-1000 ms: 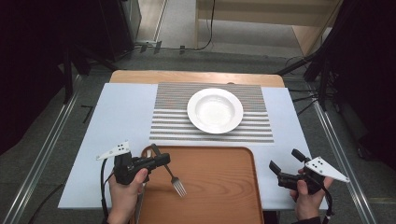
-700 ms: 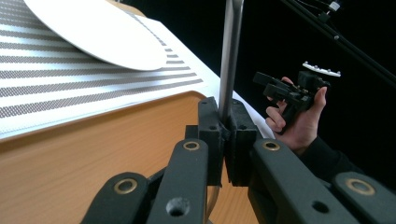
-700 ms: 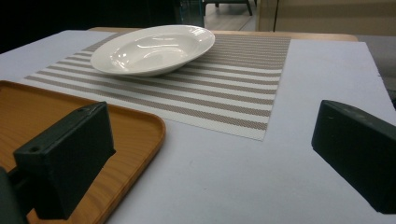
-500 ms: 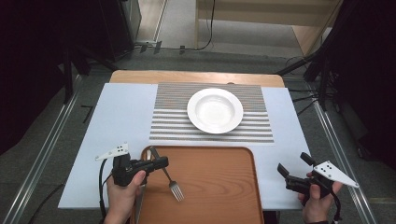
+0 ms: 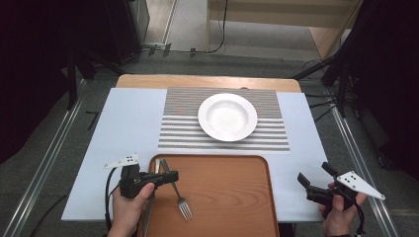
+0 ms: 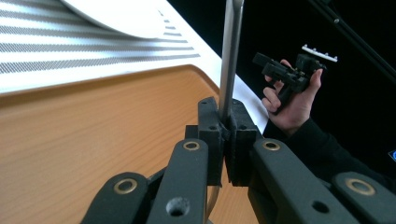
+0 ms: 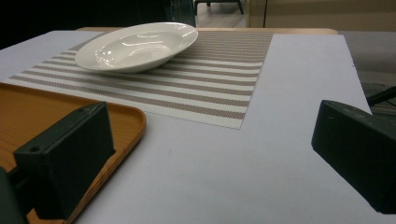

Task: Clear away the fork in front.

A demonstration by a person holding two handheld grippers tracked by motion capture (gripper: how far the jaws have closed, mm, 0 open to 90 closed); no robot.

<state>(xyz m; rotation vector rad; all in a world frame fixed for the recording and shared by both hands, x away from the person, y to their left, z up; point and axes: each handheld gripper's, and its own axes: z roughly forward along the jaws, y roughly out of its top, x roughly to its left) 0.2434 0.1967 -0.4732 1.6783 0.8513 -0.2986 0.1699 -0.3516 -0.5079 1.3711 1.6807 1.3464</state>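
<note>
- We see the left claw at the near left corner of the wooden tray, its jaws clamped on the handle of a fork; the left gripper view has the thin metal handle pinched between the two black pads.
- The fork slants over the tray's left part, prongs toward the near edge, just inside the left rim; whether its prongs touch the wood we cannot tell.
- The left hand comes in from the near edge and holds its tool about level, pointing right across the tray.
- The right claw hangs past the tray's right rim over bare pale surface, jaws wide apart with nothing between them, angled toward the far left.
- Most of the tray bed lies open between the two claws.
- Farther off, a striped mat meets the tray's far rim, and a white plate sits on it, well apart from both claws.
</note>
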